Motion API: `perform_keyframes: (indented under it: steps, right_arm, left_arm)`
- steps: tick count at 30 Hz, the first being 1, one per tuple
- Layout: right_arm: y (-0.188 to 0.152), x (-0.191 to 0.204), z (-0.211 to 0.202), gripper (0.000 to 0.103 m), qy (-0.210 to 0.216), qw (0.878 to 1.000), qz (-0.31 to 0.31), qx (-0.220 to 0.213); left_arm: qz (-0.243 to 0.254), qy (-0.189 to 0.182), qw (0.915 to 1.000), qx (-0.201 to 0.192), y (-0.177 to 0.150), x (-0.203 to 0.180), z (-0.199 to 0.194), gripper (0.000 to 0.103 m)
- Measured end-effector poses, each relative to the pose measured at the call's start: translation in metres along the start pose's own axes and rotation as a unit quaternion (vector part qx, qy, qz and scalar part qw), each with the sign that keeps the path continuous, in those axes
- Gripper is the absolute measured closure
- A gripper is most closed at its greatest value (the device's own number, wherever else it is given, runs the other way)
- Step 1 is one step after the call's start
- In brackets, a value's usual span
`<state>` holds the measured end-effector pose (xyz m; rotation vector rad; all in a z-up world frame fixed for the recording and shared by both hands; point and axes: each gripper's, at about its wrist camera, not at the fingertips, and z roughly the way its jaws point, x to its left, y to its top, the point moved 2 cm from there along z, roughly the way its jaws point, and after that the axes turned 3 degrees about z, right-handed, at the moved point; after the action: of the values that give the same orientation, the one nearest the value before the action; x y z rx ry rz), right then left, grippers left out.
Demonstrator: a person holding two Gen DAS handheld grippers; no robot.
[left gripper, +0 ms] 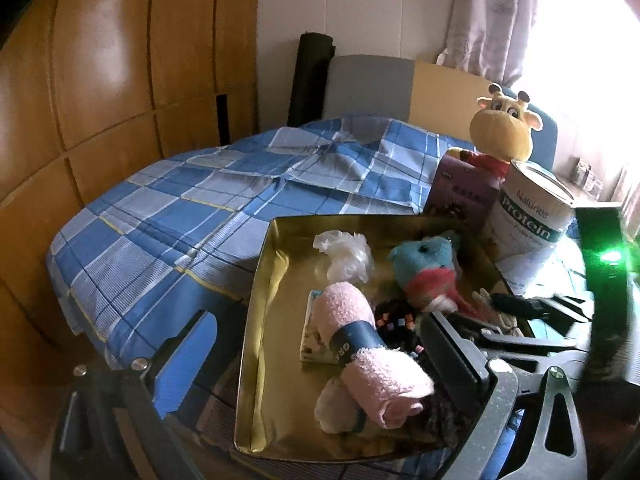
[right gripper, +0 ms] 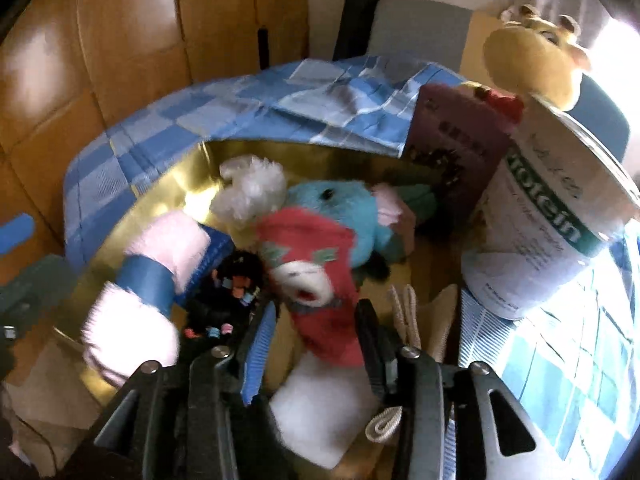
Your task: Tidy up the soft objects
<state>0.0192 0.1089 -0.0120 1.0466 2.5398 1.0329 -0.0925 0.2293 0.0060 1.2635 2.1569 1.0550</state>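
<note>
A gold tray [left gripper: 256, 320] on the blue checked bedspread holds a rolled pink towel with a dark band [left gripper: 360, 336], a white plastic wad [left gripper: 346, 254], a blue plush toy [left gripper: 428, 260] and a dark beaded item [left gripper: 396, 320]. My left gripper [left gripper: 316, 344] is open, its fingers on either side of the pink towel. My right gripper [right gripper: 316, 320] has its fingers around a red and white sock [right gripper: 320, 280] that lies over the blue plush [right gripper: 352, 208] in the tray [right gripper: 192, 184]. The pink towel [right gripper: 152, 280] lies to its left.
A protein can [left gripper: 528, 224], a purple box [left gripper: 460, 196] and a yellow giraffe plush [left gripper: 504, 128] stand behind the tray on the right. Wooden wardrobe doors [left gripper: 100, 80] lie to the left. A beige strap [right gripper: 404, 312] lies beside the sock.
</note>
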Motion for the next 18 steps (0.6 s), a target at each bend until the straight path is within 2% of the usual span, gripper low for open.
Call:
perform_keyframes:
  steps: [2,8,18]
  right_arm:
    - [-0.001,-0.003,-0.012,0.027,0.003,1.0,0.013,-0.017]
    - [-0.004,-0.003,-0.031,0.027,-0.012,0.999,0.021,-0.041]
    - [-0.02,-0.017,-0.062,0.027,-0.098,0.99,0.052,-0.091]
  left_arm:
    - [-0.003,0.001,1.0,-0.004,0.001,-0.001,-0.003,0.0]
    - [-0.009,0.002,0.9999,-0.011,0.003,-0.004,-0.009,0.0]
    - [-0.017,0.0,0.9993,-0.034,0.009,-0.01,-0.025,0.0]
